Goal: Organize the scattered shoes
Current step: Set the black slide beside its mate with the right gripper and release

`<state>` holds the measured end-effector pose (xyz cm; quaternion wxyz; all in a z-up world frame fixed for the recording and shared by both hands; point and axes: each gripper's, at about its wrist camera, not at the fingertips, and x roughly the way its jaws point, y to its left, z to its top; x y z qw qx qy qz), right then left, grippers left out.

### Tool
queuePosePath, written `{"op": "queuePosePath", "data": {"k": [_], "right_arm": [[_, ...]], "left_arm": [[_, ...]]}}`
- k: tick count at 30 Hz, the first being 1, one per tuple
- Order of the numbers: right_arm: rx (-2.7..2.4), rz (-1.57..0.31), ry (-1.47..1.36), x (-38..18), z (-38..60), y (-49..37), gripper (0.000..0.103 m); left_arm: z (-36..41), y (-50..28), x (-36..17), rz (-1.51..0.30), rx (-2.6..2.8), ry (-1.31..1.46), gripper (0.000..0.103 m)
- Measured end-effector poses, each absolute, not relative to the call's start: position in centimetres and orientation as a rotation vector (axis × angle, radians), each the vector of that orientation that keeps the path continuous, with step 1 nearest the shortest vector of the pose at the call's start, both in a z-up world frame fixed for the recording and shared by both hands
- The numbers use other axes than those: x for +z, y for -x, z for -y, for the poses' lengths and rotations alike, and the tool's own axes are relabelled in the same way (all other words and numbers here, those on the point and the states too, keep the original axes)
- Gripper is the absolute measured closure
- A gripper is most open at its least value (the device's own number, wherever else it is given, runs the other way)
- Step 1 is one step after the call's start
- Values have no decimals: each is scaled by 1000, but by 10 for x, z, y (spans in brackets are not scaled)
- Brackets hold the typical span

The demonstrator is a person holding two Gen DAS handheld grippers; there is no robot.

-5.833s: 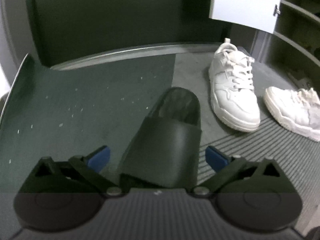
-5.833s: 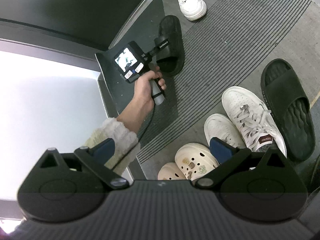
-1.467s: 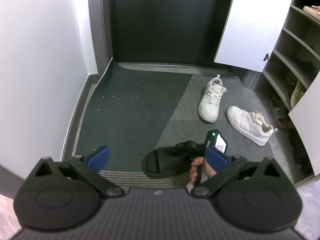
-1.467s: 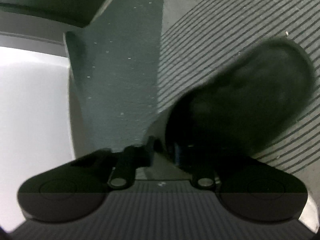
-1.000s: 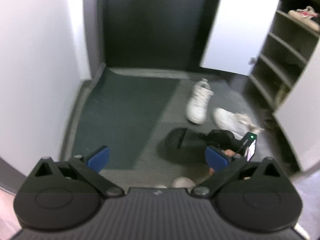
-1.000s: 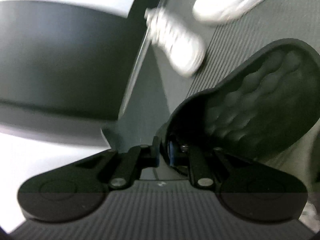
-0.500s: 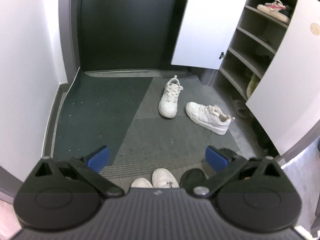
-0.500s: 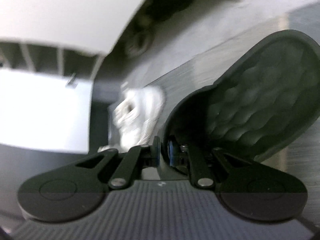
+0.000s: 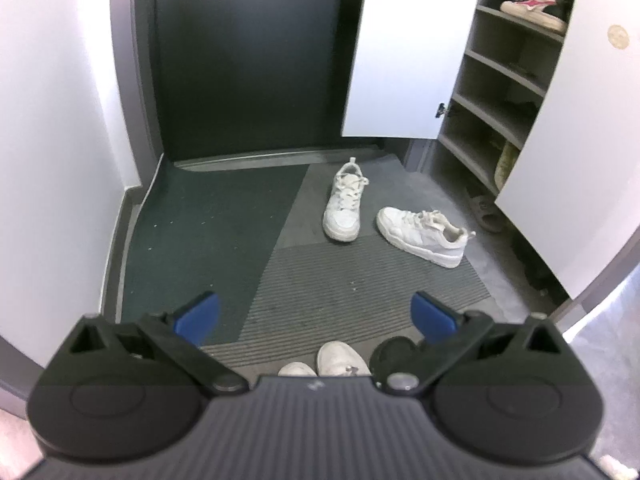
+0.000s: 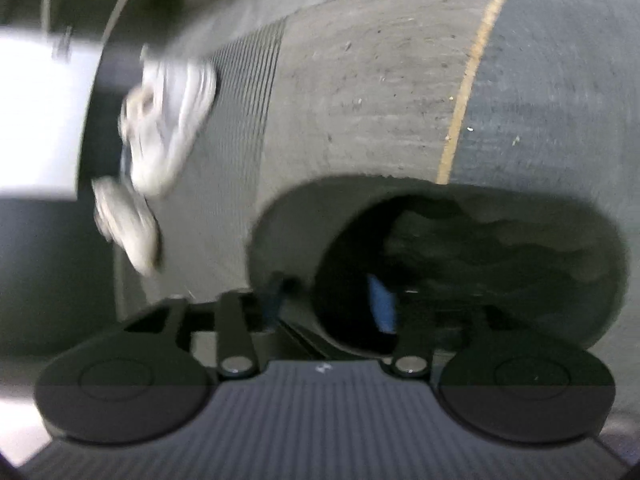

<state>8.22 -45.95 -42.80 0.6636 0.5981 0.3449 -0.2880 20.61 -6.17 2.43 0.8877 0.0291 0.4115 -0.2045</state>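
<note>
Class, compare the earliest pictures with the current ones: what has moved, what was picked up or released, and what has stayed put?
The black slipper left the dark mat: the left gripper released it and backed away open; the right gripper took it and carried it toward the nearer floor, where it appears partly opened now. The two white sneakers stayed put.

bare ribbed mat point(image 9: 352, 288), two white sneakers point(image 9: 420, 236) beyond

Small entryway: white wall point(image 9: 52, 128) on the left, dark door point(image 9: 248, 52) straight ahead, dark green floor point(image 9: 200, 220) next to a ribbed grey mat point(image 9: 352, 284). On the right, a cabinet point(image 9: 500, 92) with curved shelves, both white doors point(image 9: 400, 52) swung open. Right view's blurry: grey floor, a yellow line point(image 10: 468, 80).
</note>
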Motion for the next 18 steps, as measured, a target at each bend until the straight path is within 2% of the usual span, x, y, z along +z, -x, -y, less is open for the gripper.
{"op": "queuePosePath", "data": {"k": [7,9,10,13,16,18], "right_arm": [[-453,-802,-1058,-411,426,-100,43],[-441,-876,-961,-413,415,-114,45],[-461,-910,-914,-414,410,-120,49],[-554,-946,-877,-420,405,-129,73],[-573,-909,-921,-421,402,-127,86],[-532,-926,-904,-418,396,-134,90]], "left_arm": [[59,-203,30,-848,-442,-50,0],[57,-204,31,-849,-448,-43,0],[57,-204,31,-846,-448,-44,0],[56,-206,30,-842,-432,-51,0],[53,-211,26,-859,-413,-45,0],[52,-212,25,-866,-408,-43,0]]}}
